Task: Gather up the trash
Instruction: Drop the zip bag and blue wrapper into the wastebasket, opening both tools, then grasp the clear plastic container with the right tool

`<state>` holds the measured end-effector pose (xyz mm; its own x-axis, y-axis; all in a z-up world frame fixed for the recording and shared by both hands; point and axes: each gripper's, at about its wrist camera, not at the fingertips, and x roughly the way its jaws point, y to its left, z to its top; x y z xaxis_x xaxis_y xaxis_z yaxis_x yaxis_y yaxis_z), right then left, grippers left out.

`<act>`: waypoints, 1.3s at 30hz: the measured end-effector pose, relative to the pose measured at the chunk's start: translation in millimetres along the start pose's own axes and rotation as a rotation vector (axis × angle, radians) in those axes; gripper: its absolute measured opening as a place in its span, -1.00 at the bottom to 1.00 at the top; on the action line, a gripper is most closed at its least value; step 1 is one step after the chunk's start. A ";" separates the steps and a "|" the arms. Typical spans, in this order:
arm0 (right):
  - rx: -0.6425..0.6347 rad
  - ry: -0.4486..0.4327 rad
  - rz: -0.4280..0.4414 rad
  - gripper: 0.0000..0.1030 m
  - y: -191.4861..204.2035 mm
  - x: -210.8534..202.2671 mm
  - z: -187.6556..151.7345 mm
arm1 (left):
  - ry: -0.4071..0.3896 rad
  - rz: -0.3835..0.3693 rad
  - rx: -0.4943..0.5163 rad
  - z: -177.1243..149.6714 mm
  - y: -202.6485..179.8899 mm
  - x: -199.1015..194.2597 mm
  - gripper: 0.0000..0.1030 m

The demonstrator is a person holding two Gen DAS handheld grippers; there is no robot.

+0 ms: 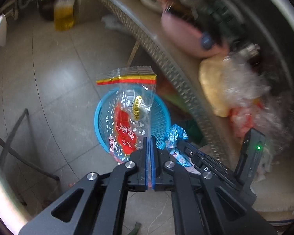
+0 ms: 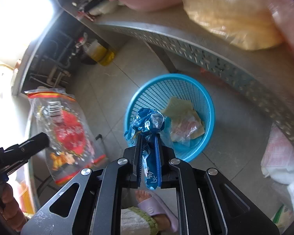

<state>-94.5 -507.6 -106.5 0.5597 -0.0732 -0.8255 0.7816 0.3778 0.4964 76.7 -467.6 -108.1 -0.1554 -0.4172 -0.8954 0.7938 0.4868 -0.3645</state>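
Observation:
My left gripper (image 1: 151,138) is shut on a clear snack bag with red print (image 1: 127,113) and holds it over the blue mesh basket (image 1: 163,123) on the floor. My right gripper (image 2: 148,135) is shut on a crumpled blue wrapper (image 2: 149,122), held above the near rim of the basket (image 2: 209,101). The basket holds some yellowish wrappers and plastic (image 2: 183,121). The right gripper and its wrapper (image 1: 175,137) show at the right of the left wrist view. The snack bag (image 2: 66,129) and the left gripper (image 2: 47,140) show at the left of the right wrist view.
A metal table with a perforated edge (image 2: 205,56) runs above the basket, carrying a pink basin (image 1: 184,37) and a yellowish bag (image 2: 231,17). Oil bottles (image 1: 63,13) stand on the tiled floor. A foot in a purple slipper (image 2: 154,205) is below the right gripper. White sacks (image 2: 280,162) lie at right.

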 end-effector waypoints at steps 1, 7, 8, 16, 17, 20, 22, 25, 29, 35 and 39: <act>-0.002 0.010 -0.002 -0.76 -1.5 7.1 1.8 | 0.018 0.016 0.001 2.3 -0.9 11.8 -0.95; -0.004 0.068 -0.085 -0.25 -15.5 57.8 10.4 | 0.066 0.061 -0.041 9.3 5.9 47.9 -0.42; 0.002 0.073 -0.103 -0.25 -19.7 61.3 8.9 | 0.061 0.055 -0.042 8.4 6.9 45.8 -0.40; -0.003 0.045 -0.116 -0.17 -26.9 46.1 -3.9 | -0.020 0.037 -0.042 1.7 21.5 2.5 -0.19; -0.008 0.039 -0.119 -0.16 -26.0 43.8 -5.7 | -0.032 0.035 -0.050 2.3 22.9 -2.4 -0.16; -0.027 0.020 -0.125 -0.14 -20.2 34.4 -8.5 | -0.066 0.024 -0.073 -2.6 30.6 -24.5 -0.11; -0.039 0.005 -0.126 -0.11 -16.1 26.7 -10.1 | -0.092 0.018 -0.077 -7.5 34.5 -39.6 -0.03; -0.065 -0.011 -0.121 0.04 -6.3 16.0 -12.0 | -0.146 0.019 -0.070 -19.7 39.8 -65.9 0.05; -0.102 -0.036 -0.091 0.20 13.5 1.1 -15.2 | -0.209 0.031 -0.016 -40.5 41.1 -99.9 0.17; -0.192 -0.056 -0.012 0.35 57.1 -26.0 -17.7 | -0.339 0.040 0.005 -84.6 50.8 -158.5 0.36; -0.260 -0.070 0.087 0.52 94.8 -46.9 -14.5 | -0.442 0.054 -0.001 -122.9 66.8 -198.7 0.51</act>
<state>-50.7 -455.0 -24.6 0.6460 -0.0905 -0.7579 0.6381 0.6091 0.4711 88.3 -257.9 14.0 0.1530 -0.6788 -0.7182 0.7932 0.5179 -0.3205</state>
